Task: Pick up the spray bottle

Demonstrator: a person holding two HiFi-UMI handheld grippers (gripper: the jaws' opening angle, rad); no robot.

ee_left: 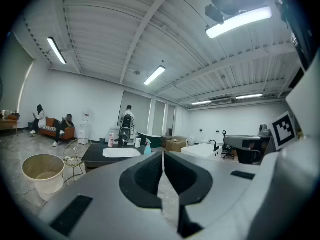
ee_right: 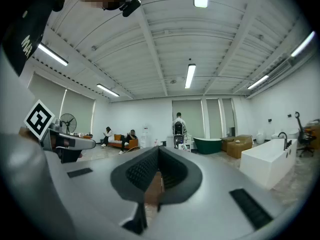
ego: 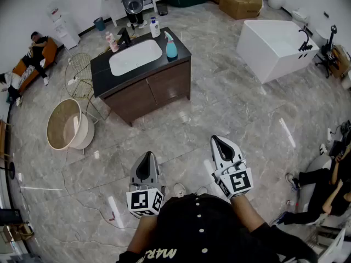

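The teal spray bottle (ego: 171, 45) stands upright at the right end of a black-topped vanity (ego: 183, 52), beside its white sink (ego: 135, 57). In the left gripper view the spray bottle (ee_left: 148, 147) shows small and far off, just above the jaws. My left gripper (ego: 147, 158) and right gripper (ego: 220, 142) are held side by side low in the head view, well short of the vanity, pointing toward it. Both grippers are shut with nothing in them; the left gripper (ee_left: 163, 155) and right gripper (ee_right: 158, 152) each show pads meeting at the tips.
A white bottle (ego: 155, 27) and a pink bottle (ego: 112, 41) also stand on the vanity. A round beige tub (ego: 66, 124) and a wire chair (ego: 79, 75) stand to its left, a white bathtub (ego: 277, 45) to its right. A cable (ego: 93, 210) lies on the marble floor.
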